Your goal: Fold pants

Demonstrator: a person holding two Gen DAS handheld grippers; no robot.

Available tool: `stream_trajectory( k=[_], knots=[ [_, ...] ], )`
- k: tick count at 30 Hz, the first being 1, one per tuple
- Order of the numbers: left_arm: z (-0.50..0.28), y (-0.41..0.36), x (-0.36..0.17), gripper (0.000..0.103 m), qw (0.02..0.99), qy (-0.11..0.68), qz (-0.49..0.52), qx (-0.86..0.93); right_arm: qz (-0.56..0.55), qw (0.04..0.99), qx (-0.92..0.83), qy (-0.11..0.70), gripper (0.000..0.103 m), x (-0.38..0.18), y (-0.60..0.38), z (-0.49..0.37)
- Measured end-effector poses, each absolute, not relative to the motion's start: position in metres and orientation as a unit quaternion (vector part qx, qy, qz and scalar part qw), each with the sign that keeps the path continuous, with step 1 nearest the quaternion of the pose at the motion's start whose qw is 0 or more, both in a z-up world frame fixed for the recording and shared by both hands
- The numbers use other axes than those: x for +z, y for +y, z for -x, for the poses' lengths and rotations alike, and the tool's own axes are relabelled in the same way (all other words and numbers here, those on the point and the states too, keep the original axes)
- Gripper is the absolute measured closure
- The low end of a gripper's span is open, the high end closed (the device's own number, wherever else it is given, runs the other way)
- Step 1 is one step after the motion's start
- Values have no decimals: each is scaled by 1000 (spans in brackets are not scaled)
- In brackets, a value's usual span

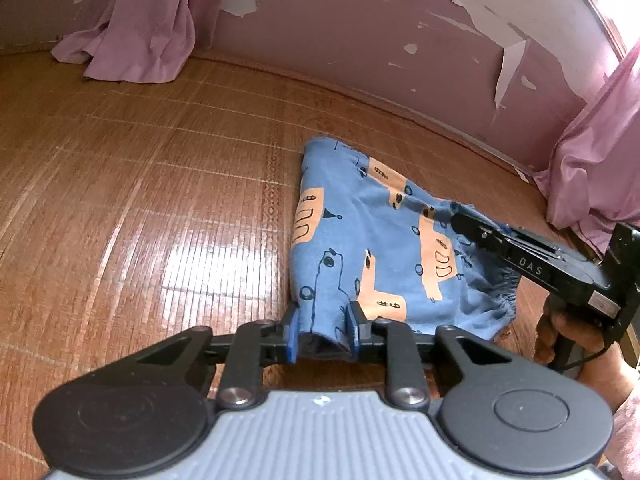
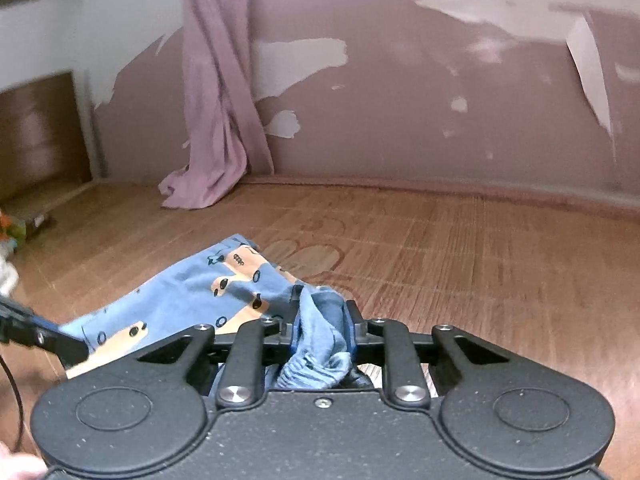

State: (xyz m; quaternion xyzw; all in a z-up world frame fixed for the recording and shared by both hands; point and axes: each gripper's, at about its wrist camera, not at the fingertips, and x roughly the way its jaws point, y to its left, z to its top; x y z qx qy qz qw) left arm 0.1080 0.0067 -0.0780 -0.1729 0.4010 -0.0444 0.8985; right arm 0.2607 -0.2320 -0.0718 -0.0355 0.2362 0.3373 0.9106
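left gripper [image 1: 320, 330] clamps pants [image 1: 360, 240] hem; right gripper [image 2: 323, 334] clamps bunched waistband.

Bunched pants [image 2: 320, 340] between right gripper [image 2: 322, 326] jaws

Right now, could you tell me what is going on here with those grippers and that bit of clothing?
A person is folding a small pair of blue printed pants on a woven mat, a handheld gripper in each hand. The left gripper is shut on one edge of the fabric. The right gripper is shut on a bunched part with the elastic waistband. The rest of the pants lies on the mat, so the fold is under way and not finished. Pink curtains hang against a peeling wall behind.
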Motion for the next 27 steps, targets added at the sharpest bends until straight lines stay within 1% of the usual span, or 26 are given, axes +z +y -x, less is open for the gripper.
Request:
stream_trajectory(
  k=[2, 4, 6, 10, 12, 14, 15, 18, 27],
  knots=[
    [-110, 5, -77, 76, 897, 405, 171, -41, 66, 914, 334, 220, 82, -69, -226, -255],
    [-113, 6, -77, 72, 894, 412, 172, -37, 87, 915, 328, 220, 83, -68, -220, -251],
    [-116, 6, -78, 65, 890, 418, 177, -33, 99, 915, 327, 213, 83, -69, -218, -248],
    [-122, 6, -79, 63, 887, 427, 174, -29, 98, 917, 326, 209, 84, -69, -220, -246],
    [-121, 2, -77, 74, 891, 424, 159, -30, 107, 919, 322, 203, 85, -69, -219, -245],
    [-119, -4, -72, 81, 898, 415, 142, -34, 123, 922, 314, 192, 87, -68, -217, -238],
    [-119, -5, -71, 83, 900, 412, 138, -38, 134, 923, 309, 187, 88, -68, -214, -236],
    [-117, -12, -66, 85, 904, 404, 131, -50, 164, 925, 295, 174, 89, -66, -209, -230],
    [-115, -23, -61, 87, 912, 387, 117, -75, 229, 924, 273, 136, 90, -55, -204, -219]
  ],
)
